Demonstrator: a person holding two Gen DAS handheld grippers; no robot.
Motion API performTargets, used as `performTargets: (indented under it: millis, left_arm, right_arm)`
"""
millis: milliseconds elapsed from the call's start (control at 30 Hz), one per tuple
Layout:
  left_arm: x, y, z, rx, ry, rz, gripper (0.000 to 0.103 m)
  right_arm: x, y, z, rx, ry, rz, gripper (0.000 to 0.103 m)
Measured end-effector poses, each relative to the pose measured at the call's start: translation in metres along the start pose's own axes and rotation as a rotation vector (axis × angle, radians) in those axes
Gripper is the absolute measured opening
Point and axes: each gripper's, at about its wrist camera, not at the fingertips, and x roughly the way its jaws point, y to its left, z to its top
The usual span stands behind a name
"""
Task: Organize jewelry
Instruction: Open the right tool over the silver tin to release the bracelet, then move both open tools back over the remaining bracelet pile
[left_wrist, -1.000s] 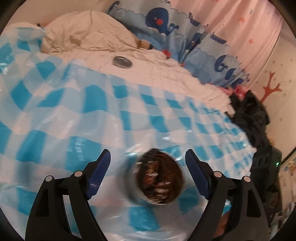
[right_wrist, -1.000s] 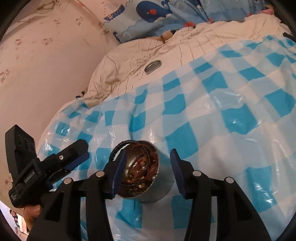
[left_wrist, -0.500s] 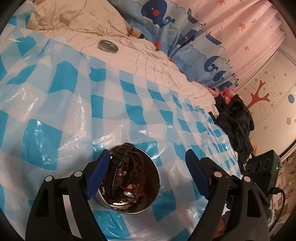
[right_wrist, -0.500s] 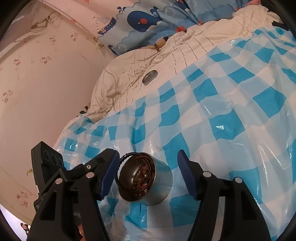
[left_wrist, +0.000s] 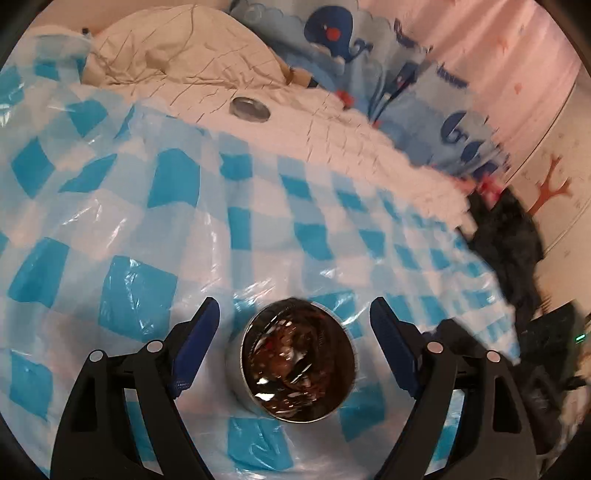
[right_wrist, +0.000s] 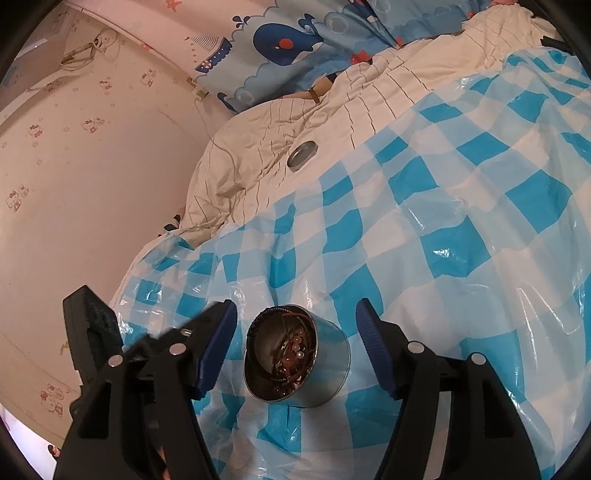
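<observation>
A round metal tin (right_wrist: 306, 369) full of brown beaded jewelry rests tilted on a blue-and-white checked plastic sheet (right_wrist: 443, 229). A dark beaded band (right_wrist: 255, 326) hangs over the tin's left rim. My right gripper (right_wrist: 295, 309) is open around the tin, with a gap on each side. In the left wrist view the same tin (left_wrist: 299, 360) sits low between the fingers of my left gripper (left_wrist: 294, 308), which is wide open and clear of it. The tin's flat metal lid (left_wrist: 249, 108) lies far back on the cream quilt, also seen as the lid (right_wrist: 302, 154).
The cream quilt (right_wrist: 277, 122) and a whale-print curtain (right_wrist: 288, 40) lie behind the sheet. A wall (right_wrist: 92, 192) stands at the left in the right wrist view. Dark clothing (left_wrist: 509, 236) is piled at the sheet's right edge.
The right gripper's jaws have spread away from the tin, which now stands free between them. The left wrist view has swung about, and the tin stays between its open fingers.
</observation>
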Motion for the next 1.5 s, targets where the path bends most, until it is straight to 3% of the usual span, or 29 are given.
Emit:
performTargets:
  millis: [100, 233, 400, 533, 767, 967, 1100, 1267, 1500]
  left_arm:
    - [-0.009, 0.003, 0.005, -0.003, -0.038, -0.022, 0.080]
    - [-0.010, 0.008, 0.006, -0.041, -0.045, -0.157, 0.081]
    - [0.009, 0.002, 0.004, -0.051, -0.030, -0.203, 0.082]
    - [0.023, -0.002, 0.002, -0.047, -0.005, -0.194, 0.082]
    - [0.052, -0.009, -0.015, 0.013, 0.129, -0.132, 0.081]
    - [0.001, -0.011, -0.001, 0.039, -0.056, -0.109, 0.082]
    - [-0.033, -0.007, -0.010, 0.100, -0.099, 0.002, 0.088]
    - [-0.070, 0.007, -0.054, 0.217, -0.090, 0.243, 0.092]
    - [-0.111, 0.017, -0.104, 0.282, -0.055, 0.331, 0.094]
  right_arm:
    - [0.000, 0.001, 0.000, -0.002, 0.000, 0.002, 0.066]
    - [0.001, 0.002, -0.002, -0.002, 0.004, 0.001, 0.068]
    - [0.004, -0.001, -0.004, 0.006, 0.011, -0.004, 0.068]
    - [0.003, -0.002, -0.003, 0.010, 0.012, -0.002, 0.068]
    - [0.001, -0.003, -0.002, 0.015, 0.006, -0.011, 0.069]
    - [-0.003, -0.002, -0.001, 0.014, -0.005, 0.001, 0.070]
    - [-0.001, 0.003, -0.006, -0.008, 0.003, -0.015, 0.071]
    - [-0.014, 0.021, -0.024, -0.101, -0.006, -0.057, 0.078]
    - [-0.047, 0.037, -0.110, -0.298, 0.036, -0.187, 0.082]
